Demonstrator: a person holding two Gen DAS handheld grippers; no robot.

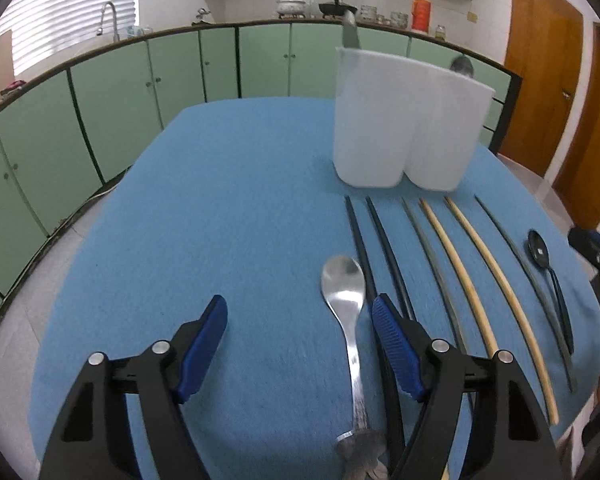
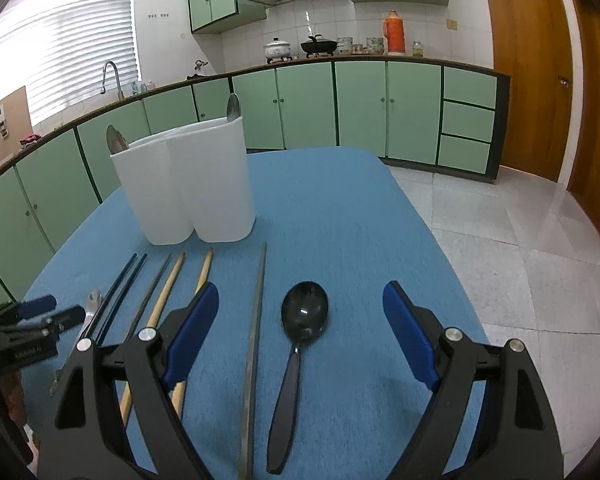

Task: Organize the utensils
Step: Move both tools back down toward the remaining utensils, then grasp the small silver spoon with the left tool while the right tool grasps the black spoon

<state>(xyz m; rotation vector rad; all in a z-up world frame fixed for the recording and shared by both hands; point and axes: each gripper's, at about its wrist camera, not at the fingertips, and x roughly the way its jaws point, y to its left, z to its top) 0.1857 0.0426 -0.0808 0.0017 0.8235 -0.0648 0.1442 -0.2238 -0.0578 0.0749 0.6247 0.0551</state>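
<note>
Two tools hang over a blue tabletop [image 1: 220,208], both spread wide with nothing between their pads. Furthest left, the left tool [image 1: 300,316] hovers low, and a silver spoon [image 1: 346,304] lies on the cloth inside its gap, close by its right-hand pad, bowl pointing away. Next comes a row of loose chopsticks: two black chopsticks [image 1: 384,248], a grey chopstick [image 1: 428,248], two tan chopsticks [image 1: 480,264] and another grey chopstick [image 2: 256,328]. Beyond their far tips stands a white two-lobed holder [image 1: 404,120], upright, with two metal utensil ends poking above its rim. Rightmost, the right tool [image 2: 300,312] straddles the last grey chopstick and a black spoon [image 2: 300,328], touching neither.
</note>
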